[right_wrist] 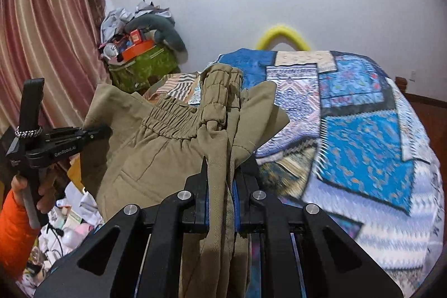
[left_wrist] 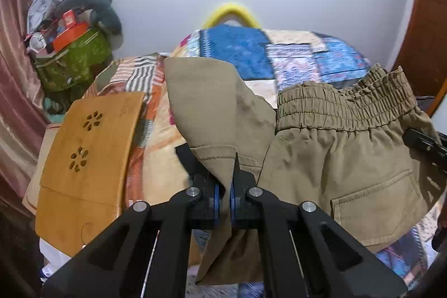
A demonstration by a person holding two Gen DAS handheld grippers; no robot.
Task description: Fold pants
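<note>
Khaki pants [left_wrist: 335, 158] with an elastic waistband and a back pocket hang in the air between my two grippers, above the bed. My left gripper [left_wrist: 225, 178] is shut on a fold of the khaki cloth. My right gripper [right_wrist: 220, 172] is shut on a bunched edge of the pants [right_wrist: 156, 155] near the waistband. The right gripper's body shows at the right edge of the left wrist view [left_wrist: 424, 144]. The left gripper, held by a hand in an orange sleeve, shows at the left of the right wrist view [right_wrist: 92, 134].
A bed with a blue patchwork quilt [right_wrist: 363, 136] lies ahead. A wooden lap tray [left_wrist: 89, 158] rests on the bed's left side. A green bag piled with clutter [left_wrist: 72, 60] stands by the pink curtain [right_wrist: 47, 46]. Loose clutter [right_wrist: 72, 214] lies on the floor at left.
</note>
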